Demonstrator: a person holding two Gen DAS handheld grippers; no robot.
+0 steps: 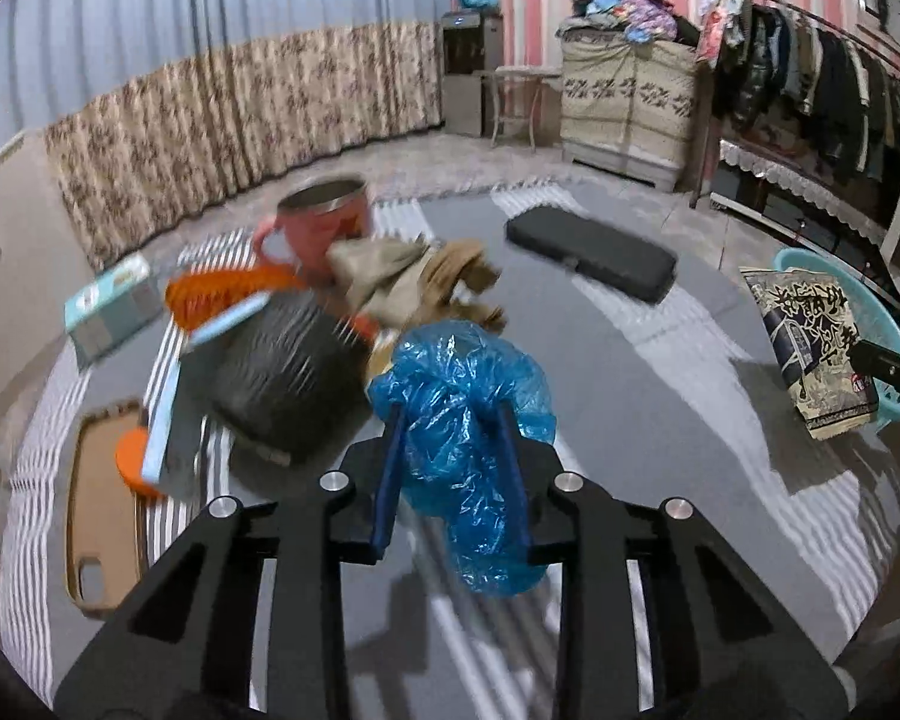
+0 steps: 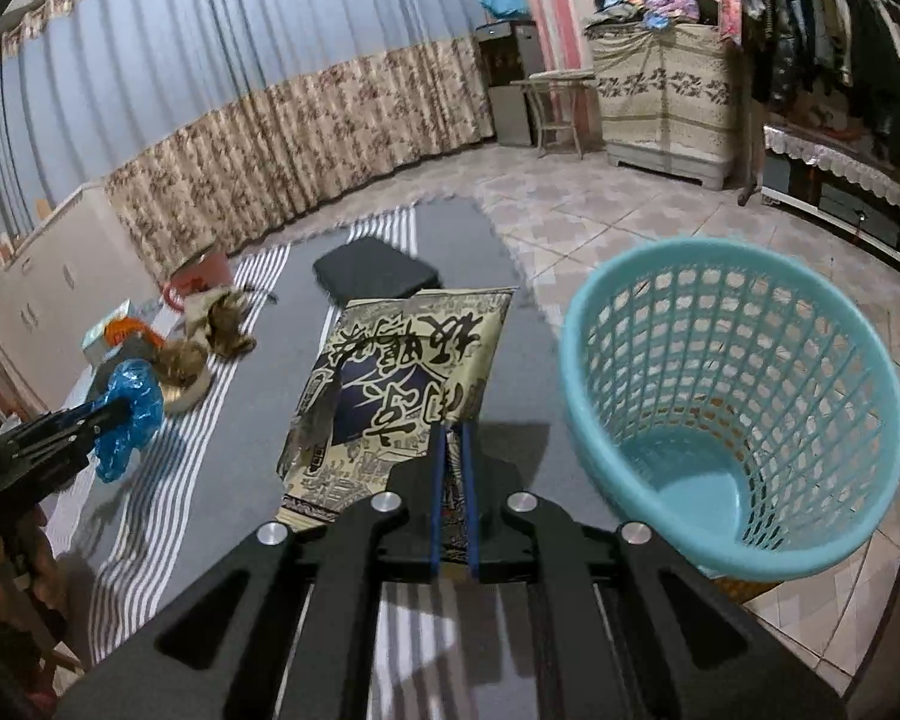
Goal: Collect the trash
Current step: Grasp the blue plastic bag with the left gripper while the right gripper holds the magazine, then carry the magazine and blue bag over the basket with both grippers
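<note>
Right claw (image 2: 453, 426) pinches printed wrapper (image 2: 402, 372) — long axis apparently pointing away.

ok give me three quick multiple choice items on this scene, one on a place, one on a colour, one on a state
1. Where is the basket relative to the printed wrapper, in the right wrist view?
A left of it
B right of it
C under it

2. What colour is the plastic bag?
A blue
B red
C white

3. How is the right gripper?
A wide open
B shut on the wrapper
C shut on nothing

Key: 1 B, the basket stands to its right. 2 A, the crumpled bag in the left gripper is blue. 3 B, its pads pinch the wrapper's edge.
</note>
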